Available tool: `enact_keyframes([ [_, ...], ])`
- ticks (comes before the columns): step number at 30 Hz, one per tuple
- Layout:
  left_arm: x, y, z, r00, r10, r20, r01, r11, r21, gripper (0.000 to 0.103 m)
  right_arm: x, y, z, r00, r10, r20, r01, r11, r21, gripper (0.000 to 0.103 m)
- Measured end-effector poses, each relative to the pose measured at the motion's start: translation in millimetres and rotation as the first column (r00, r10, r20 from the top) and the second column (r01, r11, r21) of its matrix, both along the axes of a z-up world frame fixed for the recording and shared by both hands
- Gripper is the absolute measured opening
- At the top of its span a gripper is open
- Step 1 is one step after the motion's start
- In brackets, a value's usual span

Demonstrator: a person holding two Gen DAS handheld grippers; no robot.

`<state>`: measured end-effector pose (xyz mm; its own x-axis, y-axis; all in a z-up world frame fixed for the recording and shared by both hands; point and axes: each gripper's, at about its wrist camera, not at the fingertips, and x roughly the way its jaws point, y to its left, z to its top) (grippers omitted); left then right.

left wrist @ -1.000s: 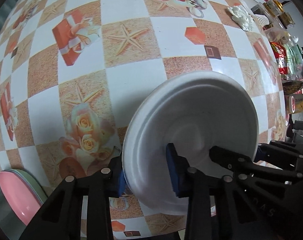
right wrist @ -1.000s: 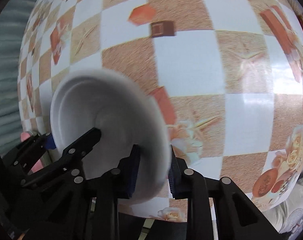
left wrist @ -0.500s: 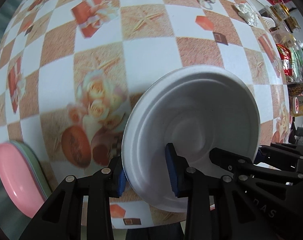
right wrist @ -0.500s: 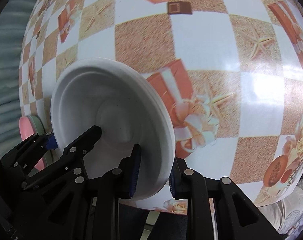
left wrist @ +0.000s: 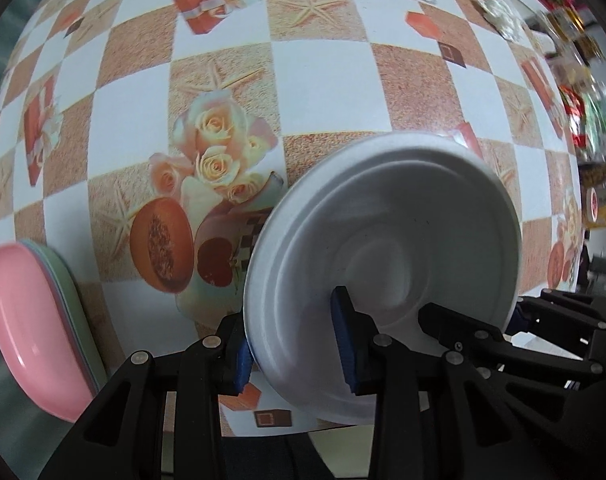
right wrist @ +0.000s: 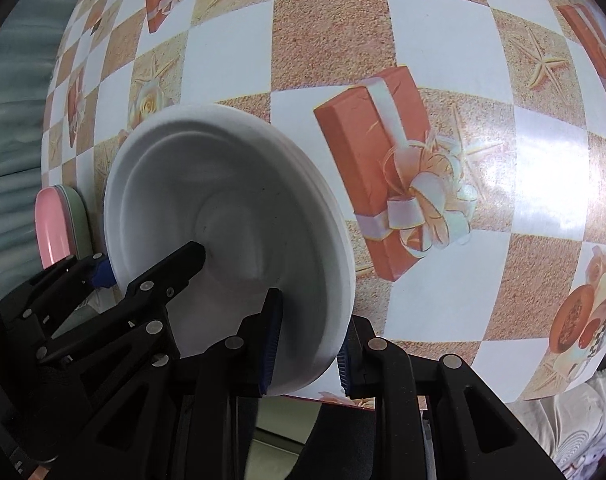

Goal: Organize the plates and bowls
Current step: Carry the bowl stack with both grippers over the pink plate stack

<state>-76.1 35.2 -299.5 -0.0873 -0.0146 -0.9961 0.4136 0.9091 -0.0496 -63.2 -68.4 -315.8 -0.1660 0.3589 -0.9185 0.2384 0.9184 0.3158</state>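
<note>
Both claws clamp opposite rims of one white plate (left wrist: 387,240), the left gripper (left wrist: 295,352) and the right gripper (right wrist: 305,344) carrying it above the checkered tablecloth (left wrist: 323,80), pink plate stack (left wrist: 27,328) off left.

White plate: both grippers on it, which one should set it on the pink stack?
Probably left. The left gripper clamps the white plate on the rim nearest the pink stack; the right gripper holds the far rim.

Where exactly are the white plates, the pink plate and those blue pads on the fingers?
white plates (left wrist: 403,216), left wrist view, on the upper inside face.
pink plate (left wrist: 19,320), left wrist view, on its pink top face.
blue pads (right wrist: 271,340), right wrist view, on the pad pressing the plates' inside.
</note>
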Motion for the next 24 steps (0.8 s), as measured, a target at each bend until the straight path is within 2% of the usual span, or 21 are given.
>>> enact_keyframes([
  [3, -3.0, 12.4, 0.6, 0.999, -0.048, -0.007, 0.049, 0.999, 0.017, 0.037, 6.9, 15.4, -1.1, 0.999, -0.032, -0.018, 0.032, 0.999, 0.009, 0.027],
  [15, 4.3, 77.5, 4.0, 0.994, -0.105, -0.022, 0.106, 0.994, 0.015, 0.038, 13.4, 97.7, 6.1, 0.998, -0.045, -0.037, 0.045, 0.999, -0.008, 0.028],
  [24, 4.7, 81.8, 7.5, 0.983, -0.178, -0.042, 0.179, 0.984, 0.013, 0.038, 13.8, 132.0, 10.1, 0.993, -0.098, -0.063, 0.097, 0.995, -0.015, 0.028],
])
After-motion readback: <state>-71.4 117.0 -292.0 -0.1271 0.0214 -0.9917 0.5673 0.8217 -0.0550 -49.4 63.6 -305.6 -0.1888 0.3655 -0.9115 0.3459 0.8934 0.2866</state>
